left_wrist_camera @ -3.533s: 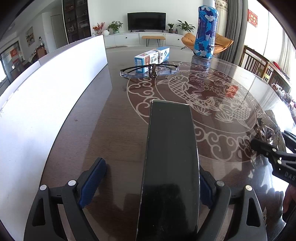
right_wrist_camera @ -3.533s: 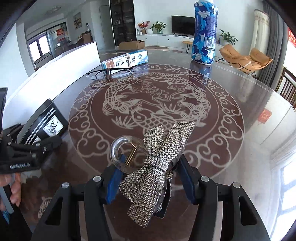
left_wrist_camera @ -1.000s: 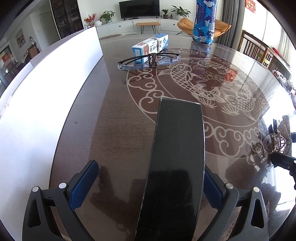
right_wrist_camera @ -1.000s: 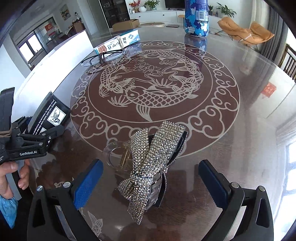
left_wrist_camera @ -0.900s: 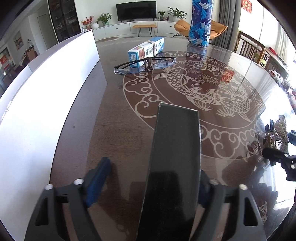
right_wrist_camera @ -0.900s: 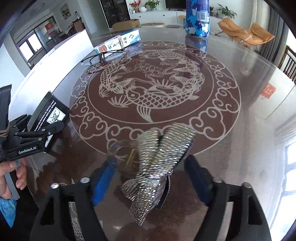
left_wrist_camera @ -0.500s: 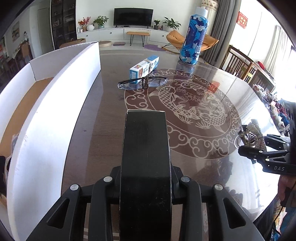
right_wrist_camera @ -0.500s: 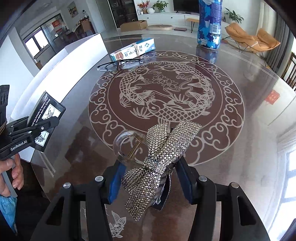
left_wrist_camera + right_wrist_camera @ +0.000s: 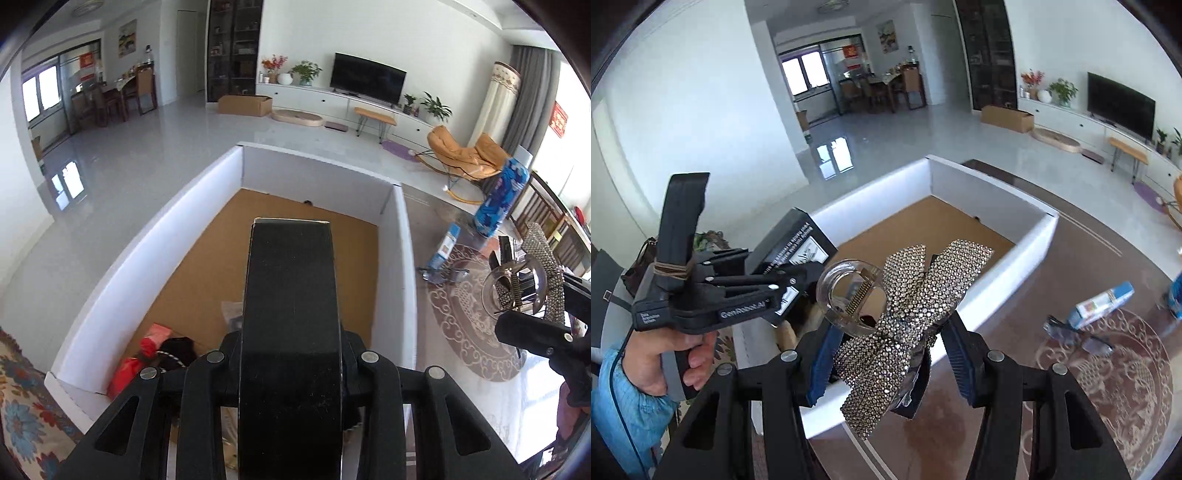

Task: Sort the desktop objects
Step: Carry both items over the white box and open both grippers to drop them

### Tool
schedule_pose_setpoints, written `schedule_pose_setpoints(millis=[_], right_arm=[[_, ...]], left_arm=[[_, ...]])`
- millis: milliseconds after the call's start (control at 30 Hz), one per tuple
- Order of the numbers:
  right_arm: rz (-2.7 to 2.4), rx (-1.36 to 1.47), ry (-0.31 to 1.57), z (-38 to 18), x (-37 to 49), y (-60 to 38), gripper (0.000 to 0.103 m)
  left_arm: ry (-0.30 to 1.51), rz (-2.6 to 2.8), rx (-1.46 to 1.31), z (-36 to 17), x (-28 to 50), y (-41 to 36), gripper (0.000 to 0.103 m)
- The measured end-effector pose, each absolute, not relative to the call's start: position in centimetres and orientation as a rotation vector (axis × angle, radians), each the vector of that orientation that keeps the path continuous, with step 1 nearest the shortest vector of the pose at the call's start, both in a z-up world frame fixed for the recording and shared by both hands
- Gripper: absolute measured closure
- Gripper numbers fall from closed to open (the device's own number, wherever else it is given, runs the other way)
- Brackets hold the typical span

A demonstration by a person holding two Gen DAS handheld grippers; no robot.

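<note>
- The left gripper is clamped on a long black cardboard box; its two fingers press on both sides of the box, which points forward out of the jaws
- The black box is held in the air above the large white-walled carton with a brown cardboard floor, over the near half of it
- From the right wrist view the same black box shows white print and a small picture on one face, and the left gripper is held by a hand in a blue sleeve
- Inside the carton, near its close corner, lie a red packet, a dark object with a twisted cord and a clear plastic bag
- The right gripper is clamped on a silver rhinestone bow hair clip with a clear round handle; the blue pads touch its lower part
- The bow clip is in the air, just over the near wall of the carton, beside the dark round table with a pale fish pattern
- On the table, well apart from the grippers, rest a pair of glasses and a blue and white small box, close together; a tall blue patterned bottle stands behind them
</note>
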State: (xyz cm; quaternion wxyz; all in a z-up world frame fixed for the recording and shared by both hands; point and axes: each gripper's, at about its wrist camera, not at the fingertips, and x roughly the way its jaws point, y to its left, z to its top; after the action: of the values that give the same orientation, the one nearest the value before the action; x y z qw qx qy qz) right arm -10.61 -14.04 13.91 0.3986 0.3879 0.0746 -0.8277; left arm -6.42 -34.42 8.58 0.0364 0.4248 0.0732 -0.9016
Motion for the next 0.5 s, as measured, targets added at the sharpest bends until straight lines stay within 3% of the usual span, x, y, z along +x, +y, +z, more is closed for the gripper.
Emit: schedule_pose_setpoints(millis=[367,400,433,500], right_arm=[[-1.995,1.189,0.336,4.1,-15.2,-25.1,0.045],[-1.993,1.217,0.332,3.5,-15.6,-25.3,0.038],[-2.0,1.231,0.323,3.1,-15.9,-25.3,0.024],[-2.023,1.218,0.284,3.3,-16.1,-24.9,0.018]], left_arm=[[0.33,-2.573,1.498,1.0,-8.6,-39.2,0.068],[0.327,-2.554,1.514,0.7,-8.8,-39.3,0.061],[0.333,-2.535,1.529,0.6,-9.0,-39.4,0.047],[0.332,-2.535,1.496,1.0,-8.8,-39.6,0.036]])
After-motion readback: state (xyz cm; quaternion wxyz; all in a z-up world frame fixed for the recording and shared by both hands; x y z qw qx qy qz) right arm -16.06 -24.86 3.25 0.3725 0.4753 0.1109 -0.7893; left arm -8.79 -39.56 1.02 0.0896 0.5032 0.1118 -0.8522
